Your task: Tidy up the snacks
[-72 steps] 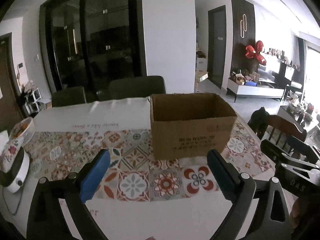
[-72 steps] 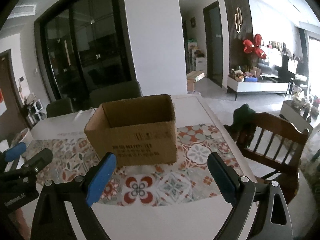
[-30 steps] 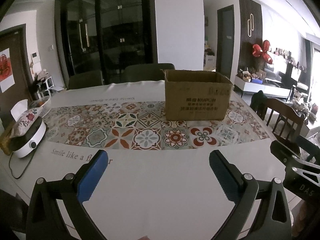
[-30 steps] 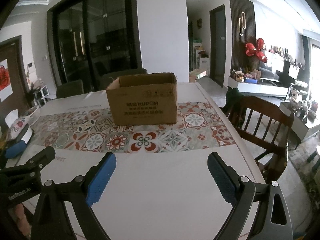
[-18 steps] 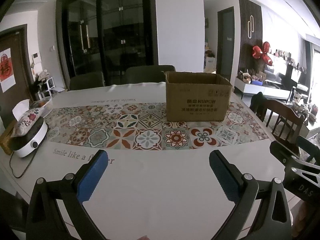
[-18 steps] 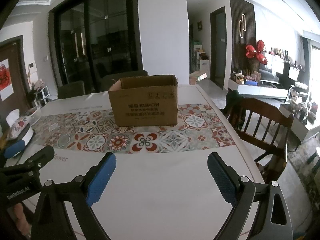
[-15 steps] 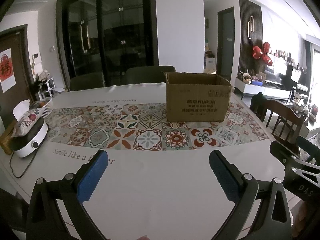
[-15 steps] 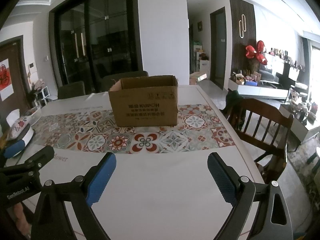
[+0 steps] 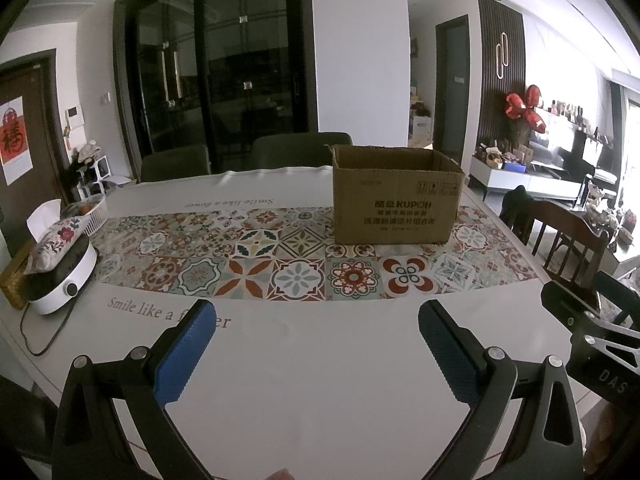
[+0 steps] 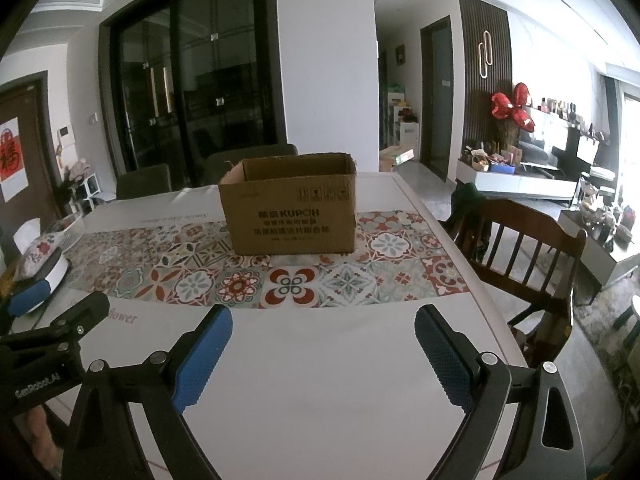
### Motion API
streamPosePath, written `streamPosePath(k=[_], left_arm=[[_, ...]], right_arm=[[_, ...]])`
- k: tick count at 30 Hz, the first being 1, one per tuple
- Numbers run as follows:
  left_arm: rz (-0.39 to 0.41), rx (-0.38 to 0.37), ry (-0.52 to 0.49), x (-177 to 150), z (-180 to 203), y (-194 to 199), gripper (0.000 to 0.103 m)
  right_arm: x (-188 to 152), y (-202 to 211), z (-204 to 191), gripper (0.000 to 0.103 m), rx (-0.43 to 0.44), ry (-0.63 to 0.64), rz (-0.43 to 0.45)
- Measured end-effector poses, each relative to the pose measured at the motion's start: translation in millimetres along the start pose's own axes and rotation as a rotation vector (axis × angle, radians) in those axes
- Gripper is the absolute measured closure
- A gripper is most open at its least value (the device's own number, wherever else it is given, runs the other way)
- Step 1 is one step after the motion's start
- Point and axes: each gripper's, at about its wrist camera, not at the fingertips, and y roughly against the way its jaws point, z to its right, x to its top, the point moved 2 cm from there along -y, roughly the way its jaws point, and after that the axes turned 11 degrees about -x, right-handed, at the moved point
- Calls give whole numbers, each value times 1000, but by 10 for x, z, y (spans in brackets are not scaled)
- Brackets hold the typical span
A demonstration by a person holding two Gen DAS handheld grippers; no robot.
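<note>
Matt cardboard box [image 9: 396,200], wooden chair [image 10: 528,248]

Left hand-held gripper [image 9: 318,346]: black frame, blue textured pads, silver screws. Right hand-held gripper [image 10: 323,346]: same build; "GenRobot.AI" marking on left unit's body.

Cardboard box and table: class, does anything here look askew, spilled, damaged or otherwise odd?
Nothing stands out. The cardboard box sits upright and open-topped on the patterned table runner, with no spill or visible damage. Both grippers, left and right, hang over the table with jaws open and empty.
</note>
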Motion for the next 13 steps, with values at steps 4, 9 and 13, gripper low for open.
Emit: streamPosePath(k=[4, 9, 13], left_arm=[[1, 0, 0, 5, -1, 6, 0], [1, -2, 4, 11, -9, 21, 0], [2, 1, 3, 15, -11, 26, 0]], right_arm=[[-2, -4, -2, 9, 0, -1, 0], [2, 4, -1, 9, 1, 1, 0], [-2, 4, -5, 9, 1, 0, 1]])
